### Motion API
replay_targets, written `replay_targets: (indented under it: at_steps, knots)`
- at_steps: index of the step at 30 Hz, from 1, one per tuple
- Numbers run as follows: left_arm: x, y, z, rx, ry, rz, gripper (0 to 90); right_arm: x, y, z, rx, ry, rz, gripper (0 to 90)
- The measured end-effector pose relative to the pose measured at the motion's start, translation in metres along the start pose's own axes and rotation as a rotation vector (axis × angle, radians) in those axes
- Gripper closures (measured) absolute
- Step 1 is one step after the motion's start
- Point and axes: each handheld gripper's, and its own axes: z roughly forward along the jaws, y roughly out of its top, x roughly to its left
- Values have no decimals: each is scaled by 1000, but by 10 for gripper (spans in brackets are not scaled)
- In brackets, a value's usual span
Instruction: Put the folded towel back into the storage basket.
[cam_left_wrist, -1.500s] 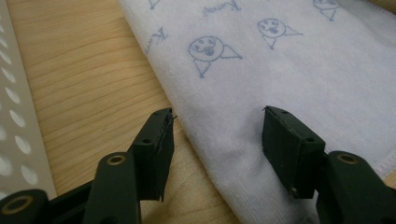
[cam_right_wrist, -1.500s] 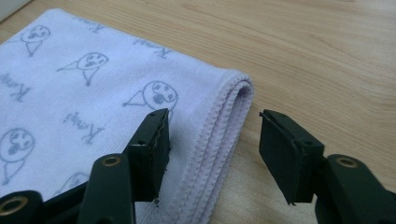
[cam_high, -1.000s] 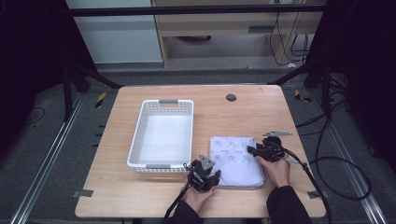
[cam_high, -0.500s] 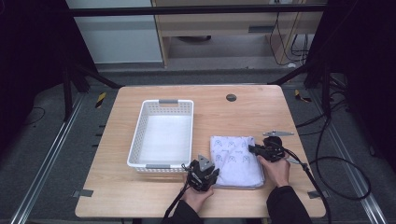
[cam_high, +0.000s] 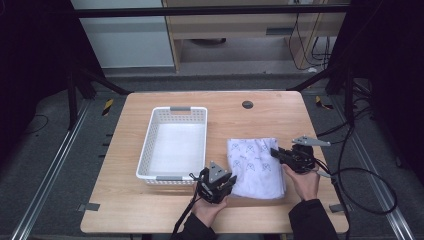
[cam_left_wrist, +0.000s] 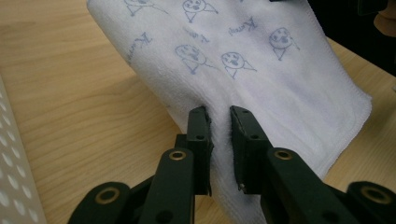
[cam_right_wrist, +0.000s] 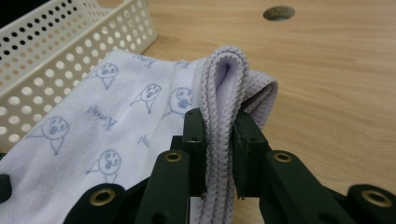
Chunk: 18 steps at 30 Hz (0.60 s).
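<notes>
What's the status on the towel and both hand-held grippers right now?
Left hand-held gripper and right hand-held gripper both clamped on towel edges. Towel folded beside white basket. Nothing in the way.

A light wooden table (cam_high: 125, 200) carries everything. On its left half stands a white perforated plastic basket (cam_high: 150, 145) with grey handles. Just right of it, toward the near edge, lies a folded white cloth (cam_high: 255, 165) printed with small blue faces. A dark round cable hole (cam_high: 247, 104) sits near the far edge.

Black tongs (cam_high: 274, 151) with brass-ringed rivets — dark sleeves, trailing black cables.
</notes>
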Motion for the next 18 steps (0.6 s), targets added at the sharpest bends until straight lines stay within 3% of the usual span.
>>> replay_targets:
  at_steps: [18]
  knots:
    - [-6,37,-28,-67,3,58,780,11,18,-21,-95,-20,-25,777]
